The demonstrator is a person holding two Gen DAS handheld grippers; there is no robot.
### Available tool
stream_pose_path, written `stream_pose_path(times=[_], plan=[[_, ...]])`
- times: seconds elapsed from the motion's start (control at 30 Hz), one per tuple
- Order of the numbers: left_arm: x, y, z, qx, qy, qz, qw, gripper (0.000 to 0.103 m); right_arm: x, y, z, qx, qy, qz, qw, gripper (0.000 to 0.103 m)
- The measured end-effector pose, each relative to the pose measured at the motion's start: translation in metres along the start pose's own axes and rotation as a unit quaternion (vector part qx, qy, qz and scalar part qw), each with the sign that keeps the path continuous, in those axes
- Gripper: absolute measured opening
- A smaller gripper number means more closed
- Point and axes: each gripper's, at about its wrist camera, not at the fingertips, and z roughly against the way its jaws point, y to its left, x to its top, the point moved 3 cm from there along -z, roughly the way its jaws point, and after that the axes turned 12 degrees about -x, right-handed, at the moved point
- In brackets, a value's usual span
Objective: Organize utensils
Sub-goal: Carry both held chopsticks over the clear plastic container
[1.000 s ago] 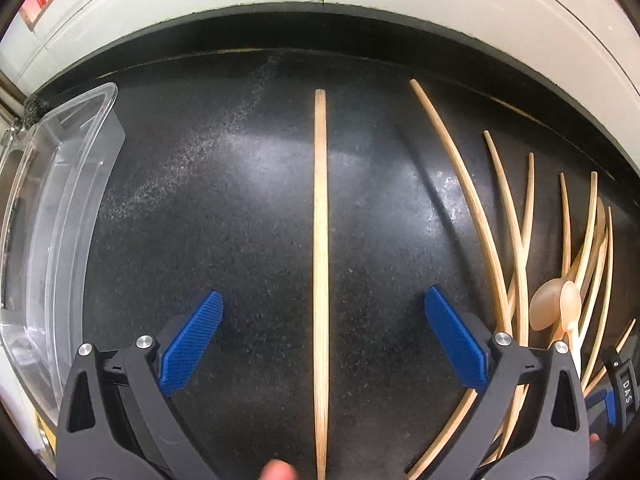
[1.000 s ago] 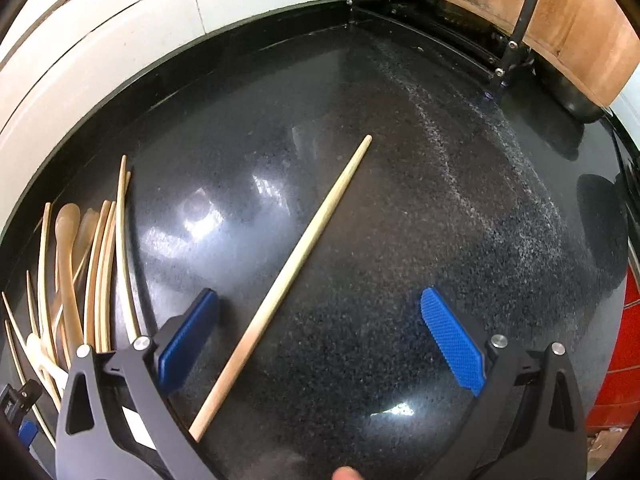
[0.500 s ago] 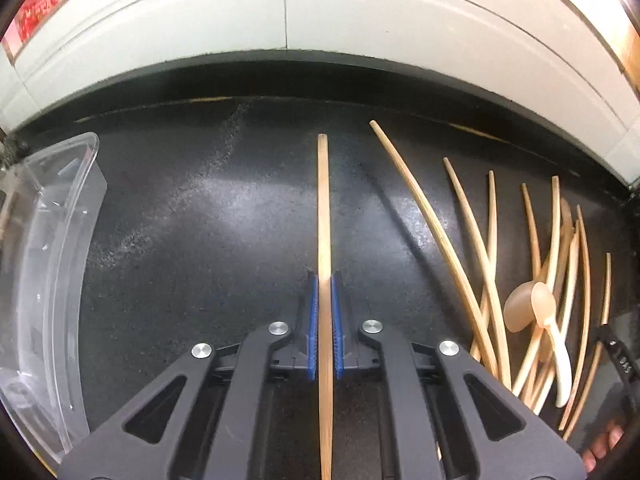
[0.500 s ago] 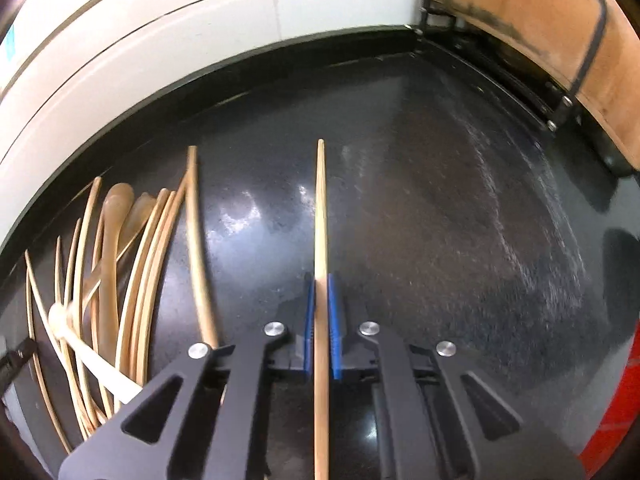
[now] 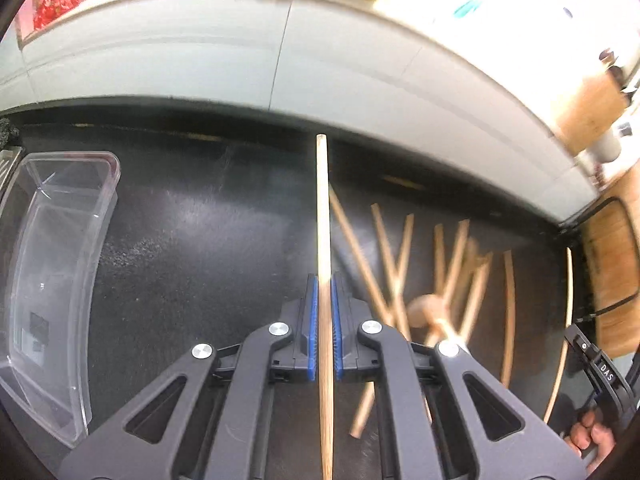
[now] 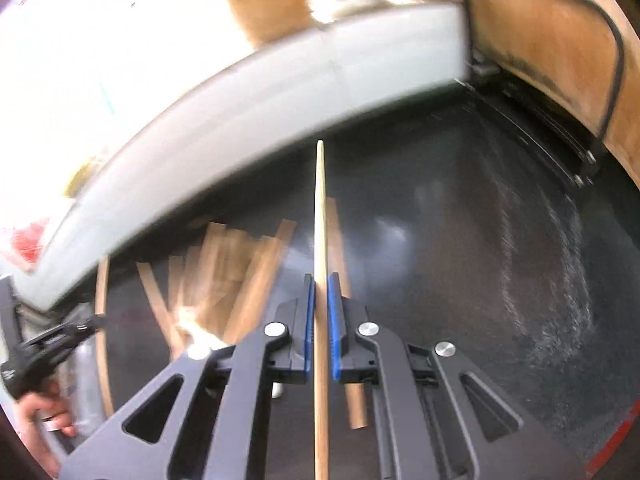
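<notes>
Each claw now has one long, pale wooden chopstick pinched between its blue ribbed pads. A second ago both claws stood wide open over sticks lying flat on the black speckled stone worktop (image 5: 192,264); since then they have snapped closed and risen. In the left wrist view, the left claw (image 5: 325,320) clamps its chopstick (image 5: 322,216), which runs straight out along the fingers, its far tip reaching toward the grey-white tiled wall behind the worktop. In the right wrist view, the right claw (image 6: 320,316) clamps the second chopstick (image 6: 320,216) the same way. Both sticks appear clear of the worktop, and the blur in the surroundings fits hands in motion.

The loose pile of wooden chopsticks with a pale spoon (image 5: 424,280) lies on the worktop to the right of the left claw's stick, and to the left of the right claw's stick, so the pile sits between the two claws. The clear plastic rectangular tray (image 5: 64,264) stands well to the left of the pile, at the worktop's left edge, and looks empty.

My reading is that the pick-up step is done for these two sticks and the carry comes next, most likely toward the clear tray. Most of the pile is not yet sorted, so the task looks to be at an early stage. The grips sit near one end of each stick, so the long free ends may swing or pivot during a quick move.
</notes>
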Motion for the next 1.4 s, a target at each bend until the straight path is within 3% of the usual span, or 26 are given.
stream_pose_path(times=[0.2,0.3,0.4,0.5,0.67,0.93,1.13,1.27,1.3,1.33,1.37,1.4], plan=[[-0.014,0.017,0.047,0.002,-0.002,0.036,0.9993,0.006,-0.032,0.059,0.006,0.066,0.047,0.049,0.996,0.007],[-0.015,0.031,0.084,0.029,-0.024,0.028,0.9989,0.006,-0.039,0.106,0.022,0.132,0.051,0.067,0.988,0.007],[-0.005,0.079,0.124,0.033,-0.033,0.065,0.9968,0.006,-0.053,0.150,0.028,0.182,0.089,0.067,0.977,0.007],[0.005,0.131,0.152,0.035,-0.043,0.098,0.9936,0.006,-0.076,0.199,0.042,0.214,0.099,0.098,0.967,0.007],[0.013,0.194,0.159,0.029,-0.021,0.121,0.9921,0.006,-0.094,0.292,0.045,0.257,0.129,0.091,0.954,0.007],[0.022,0.259,0.144,0.011,0.042,0.090,0.9950,0.006,-0.148,0.420,0.015,0.217,0.162,0.110,0.956,0.007],[0.027,0.291,0.133,0.003,0.068,0.079,0.9946,0.006,-0.167,0.439,-0.001,0.178,0.175,0.106,0.962,0.007],[0.034,0.308,0.134,0.014,0.064,0.099,0.9929,0.007,-0.175,0.457,-0.004,0.135,0.148,0.149,0.968,0.007],[0.037,0.312,0.137,0.021,0.061,0.110,0.9918,0.010,-0.177,0.461,-0.004,0.128,0.139,0.165,0.968,0.007],[0.043,0.316,0.140,0.027,0.061,0.127,0.9897,0.037,-0.180,0.460,-0.001,0.127,0.129,0.176,0.968,0.010],[0.048,0.317,0.144,0.026,0.052,0.138,0.9887,0.087,-0.182,0.461,0.003,0.125,0.116,0.191,0.967,0.029],[0.054,0.316,0.149,0.023,0.038,0.140,0.9891,0.097,-0.182,0.459,0.005,0.121,0.107,0.202,0.966,0.054]])
